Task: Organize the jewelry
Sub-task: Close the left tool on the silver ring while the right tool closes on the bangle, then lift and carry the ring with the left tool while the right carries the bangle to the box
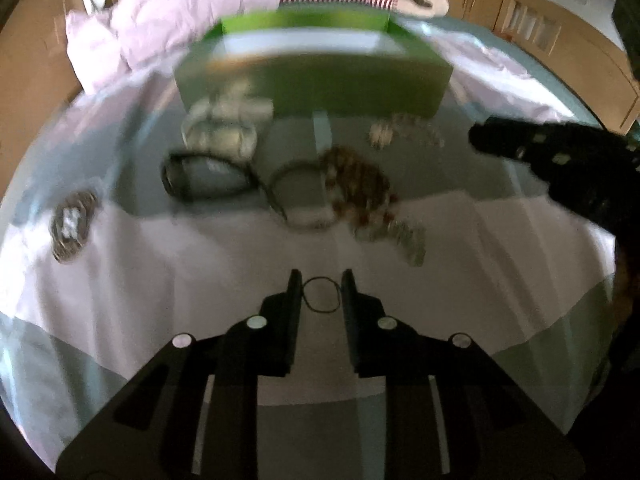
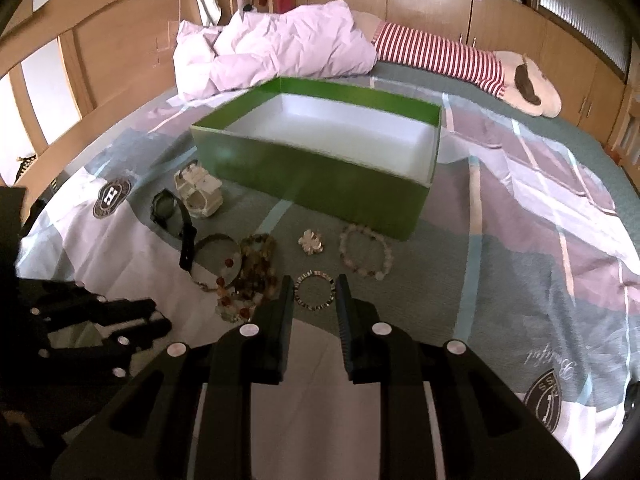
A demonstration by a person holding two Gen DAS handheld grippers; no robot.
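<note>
One green box [image 2: 320,172] sits open on the bed [image 2: 520,240]. In front of it lie two watches, one white [image 2: 199,196] and one black [image 2: 172,216]. There are also two loose bracelets, a pale beaded one [image 2: 365,257] and a metal ring [image 2: 314,290], one flower-shaped ornament [image 2: 311,242], one tangled heap of amber beads [image 2: 250,276] and one thin black loop [image 1: 321,294].
</note>
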